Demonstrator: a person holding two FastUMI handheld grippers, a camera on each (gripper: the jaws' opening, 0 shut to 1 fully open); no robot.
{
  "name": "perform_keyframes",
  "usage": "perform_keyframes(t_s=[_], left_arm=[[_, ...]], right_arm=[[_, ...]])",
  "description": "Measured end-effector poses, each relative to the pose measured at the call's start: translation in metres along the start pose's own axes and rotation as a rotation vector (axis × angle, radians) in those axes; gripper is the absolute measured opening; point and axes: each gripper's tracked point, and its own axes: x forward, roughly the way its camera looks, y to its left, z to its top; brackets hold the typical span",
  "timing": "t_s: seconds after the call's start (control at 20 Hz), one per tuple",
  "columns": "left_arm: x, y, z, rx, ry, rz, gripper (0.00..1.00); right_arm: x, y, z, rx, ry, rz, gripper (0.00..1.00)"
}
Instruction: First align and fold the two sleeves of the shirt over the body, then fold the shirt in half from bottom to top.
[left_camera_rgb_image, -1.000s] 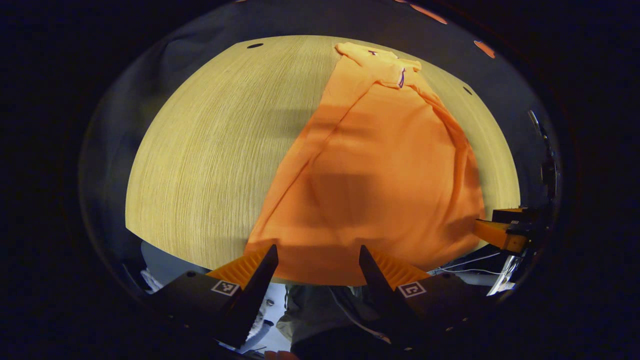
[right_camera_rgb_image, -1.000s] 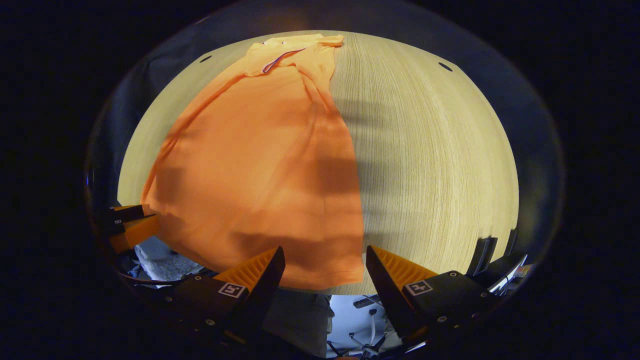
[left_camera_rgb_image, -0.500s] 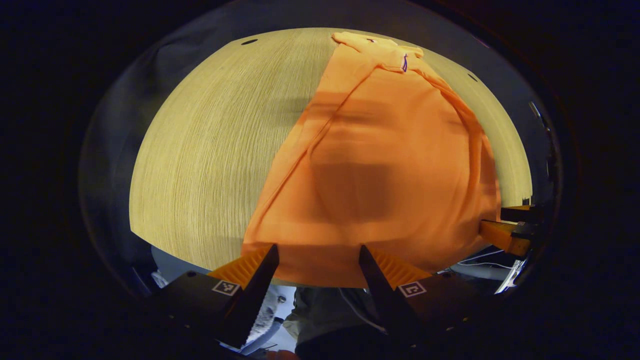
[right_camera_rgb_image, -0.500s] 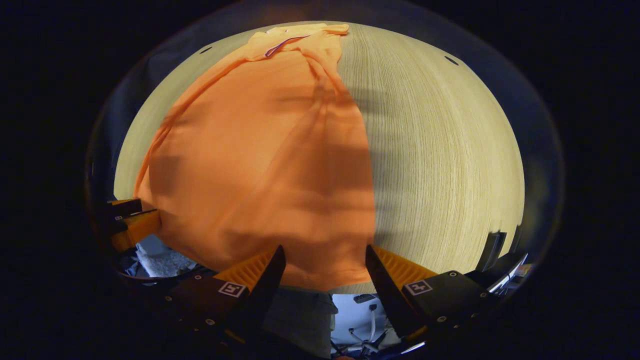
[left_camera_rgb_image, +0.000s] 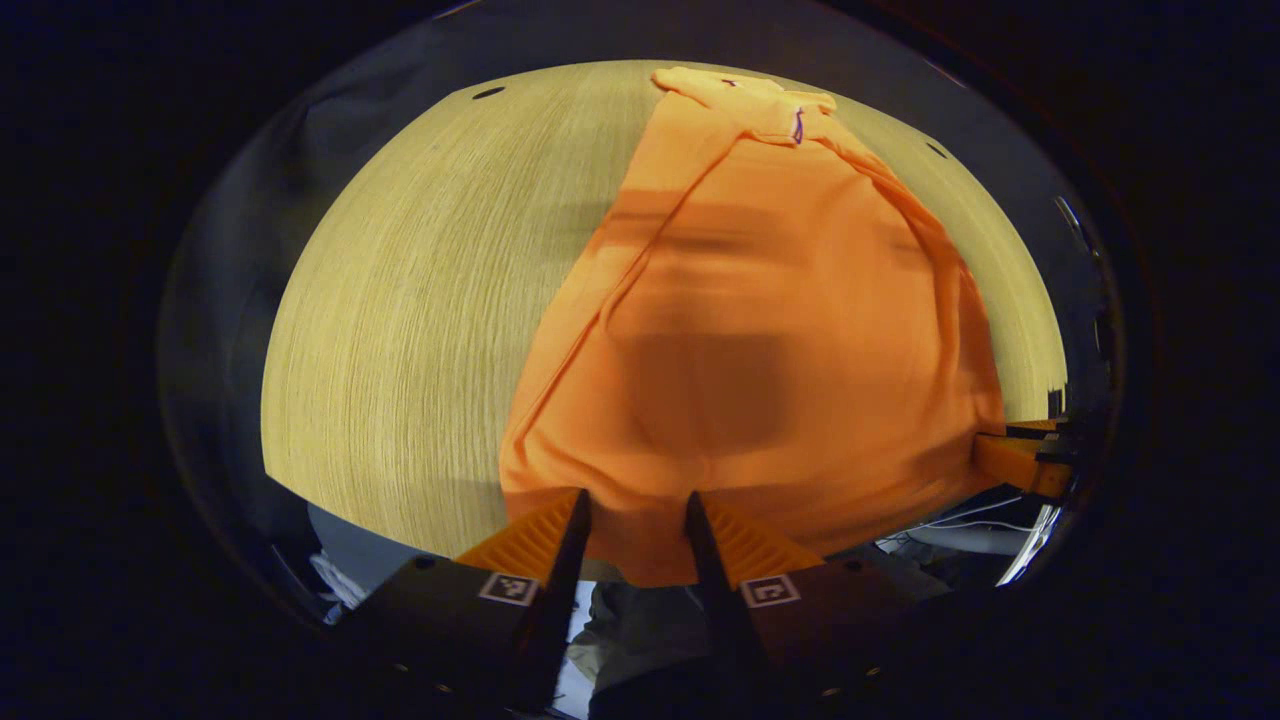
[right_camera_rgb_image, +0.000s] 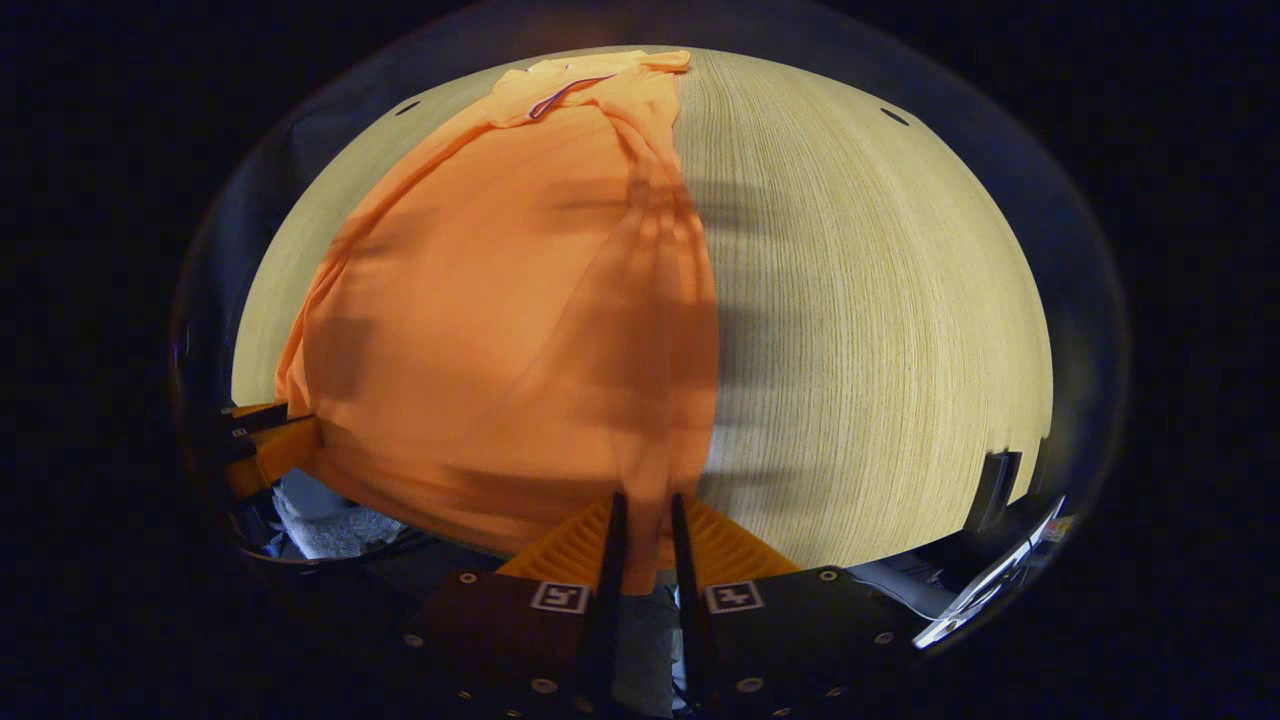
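Orange shirt (left_camera_rgb_image: 760, 330) lies flat on counter (left_camera_rgb_image: 400, 330), collar far from you. Left tool (left_camera_rgb_image: 635, 520) and right tool (right_camera_rgb_image: 645, 520) each pinch a hem corner nearest you, ready for bottom-to-top fold.

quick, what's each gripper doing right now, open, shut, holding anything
Left gripper: closing on the shirt hem, gap remains; grip cannot be told.
Right gripper: shut on the shirt's hem.

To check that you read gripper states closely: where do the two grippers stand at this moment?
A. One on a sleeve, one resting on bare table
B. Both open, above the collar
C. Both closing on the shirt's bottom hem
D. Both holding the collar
C: the left gripper and right gripper each have hem cloth of the orange shirt between narrowed fingers.
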Motion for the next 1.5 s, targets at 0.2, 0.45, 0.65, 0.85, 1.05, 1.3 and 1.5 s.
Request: perform_keyframes(t_s=[0.2, 0.45, 0.65, 0.85, 1.05, 1.3, 1.5], left_arm=[[0.004, -0.007, 0.012, 0.066, -0.117, -0.064, 0.01], [-0.009, -0.002, 0.013, -0.096, -0.133, -0.164, 0.01], [-0.042, -0.005, 0.057, -0.096, -0.231, -0.201, 0.01], [-0.077, -0.010, 0.112, -0.114, -0.345, -0.230, 0.01], [-0.097, -0.004, 0.172, -0.063, -0.454, -0.212, 0.00], [-0.107, 0.005, 0.247, -0.047, -0.553, -0.225, 0.00], [-0.109, 0.002, 0.312, -0.033, -0.617, -0.248, 0.00]], right_arm=[[-0.007, 0.013, -0.002, 0.057, -0.017, 0.103, 0.01], [-0.014, 0.018, 0.017, 0.109, -0.093, 0.151, 0.00], [-0.040, 0.012, 0.057, 0.083, -0.203, 0.136, 0.00], [-0.080, 0.010, 0.117, 0.111, -0.363, 0.152, 0.00], [-0.108, 0.001, 0.173, 0.135, -0.461, 0.163, 0.00], [-0.123, -0.018, 0.244, 0.145, -0.536, 0.156, 0.00], [-0.130, -0.034, 0.296, 0.139, -0.590, 0.133, 0.00]])
